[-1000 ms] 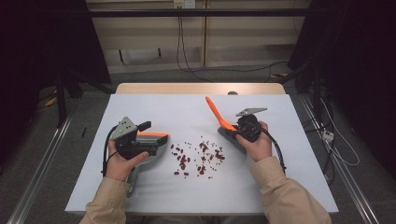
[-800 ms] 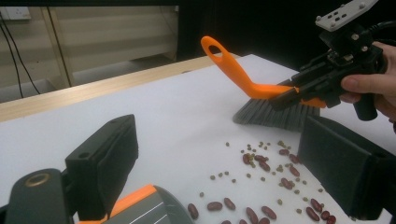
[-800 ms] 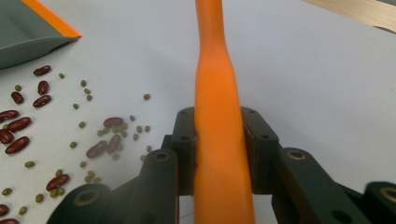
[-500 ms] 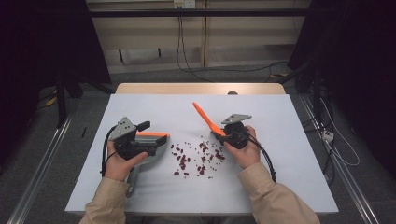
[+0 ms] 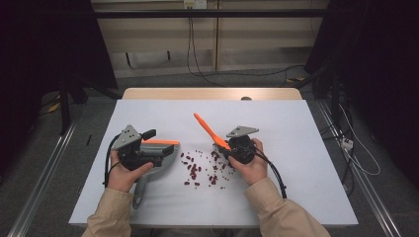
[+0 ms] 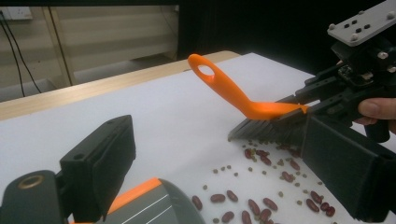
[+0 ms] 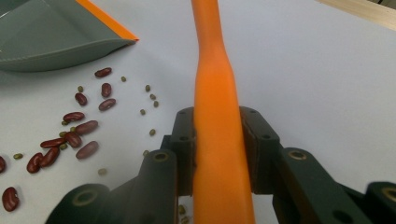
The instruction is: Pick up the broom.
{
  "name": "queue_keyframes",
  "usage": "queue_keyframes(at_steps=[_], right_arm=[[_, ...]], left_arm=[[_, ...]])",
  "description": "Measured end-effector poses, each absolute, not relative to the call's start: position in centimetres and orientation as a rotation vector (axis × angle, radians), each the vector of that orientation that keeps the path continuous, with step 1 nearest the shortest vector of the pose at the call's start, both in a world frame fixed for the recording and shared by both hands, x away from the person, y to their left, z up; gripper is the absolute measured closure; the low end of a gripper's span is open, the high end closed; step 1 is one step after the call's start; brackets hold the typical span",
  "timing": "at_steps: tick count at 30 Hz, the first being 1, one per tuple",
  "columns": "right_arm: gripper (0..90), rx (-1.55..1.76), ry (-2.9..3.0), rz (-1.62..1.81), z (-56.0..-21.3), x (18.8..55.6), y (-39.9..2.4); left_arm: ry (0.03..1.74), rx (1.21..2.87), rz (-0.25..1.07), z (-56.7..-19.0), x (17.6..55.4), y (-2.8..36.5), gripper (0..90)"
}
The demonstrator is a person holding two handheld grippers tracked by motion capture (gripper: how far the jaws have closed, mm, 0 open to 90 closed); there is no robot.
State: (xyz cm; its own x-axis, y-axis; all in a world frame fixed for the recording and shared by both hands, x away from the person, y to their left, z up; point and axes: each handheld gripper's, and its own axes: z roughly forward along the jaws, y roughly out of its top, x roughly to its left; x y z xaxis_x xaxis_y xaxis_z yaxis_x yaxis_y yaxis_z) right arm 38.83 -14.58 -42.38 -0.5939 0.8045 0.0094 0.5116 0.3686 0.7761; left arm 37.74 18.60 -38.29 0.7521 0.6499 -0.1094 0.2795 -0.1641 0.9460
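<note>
Right gripper (image 7: 219, 154) is clamping the orange brush (image 7: 217, 116) between its fingers, bristles touching the table beside scattered beans (image 5: 200, 168). Left gripper (image 5: 143, 150) is gripping the dustpan (image 5: 163, 157), facing those beans.

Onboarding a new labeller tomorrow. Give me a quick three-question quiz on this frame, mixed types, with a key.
1. True or false: the right tongs are shut on the orange brush.
2. Which thing do the left tongs hold? A) the grey dustpan B) a cup C) a cloth
3. Fill in: the red beans lie on the white table between the dustpan and the ____.

Key
1. True; the pads press on both sides of the brush's handle.
2. A
3. brush; its bristles sit at the right edge of the scatter, with small green beans mixed in.
</note>
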Motion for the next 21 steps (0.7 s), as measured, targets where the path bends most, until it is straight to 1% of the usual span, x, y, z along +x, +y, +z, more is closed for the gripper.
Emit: queue_keyframes(at_steps=[6,21], right_arm=[[69.6,1.128,2.260,1.079,-42.5,38.4,-14.2],[69.6,1.041,2.319,1.057,-42.3,37.2,-13.4]], left_arm=[[0.743,1.768,0.374,-38.9,37.6,19.3,5.8],[0.764,1.789,0.379,-39.9,37.0,21.0,4.9]])
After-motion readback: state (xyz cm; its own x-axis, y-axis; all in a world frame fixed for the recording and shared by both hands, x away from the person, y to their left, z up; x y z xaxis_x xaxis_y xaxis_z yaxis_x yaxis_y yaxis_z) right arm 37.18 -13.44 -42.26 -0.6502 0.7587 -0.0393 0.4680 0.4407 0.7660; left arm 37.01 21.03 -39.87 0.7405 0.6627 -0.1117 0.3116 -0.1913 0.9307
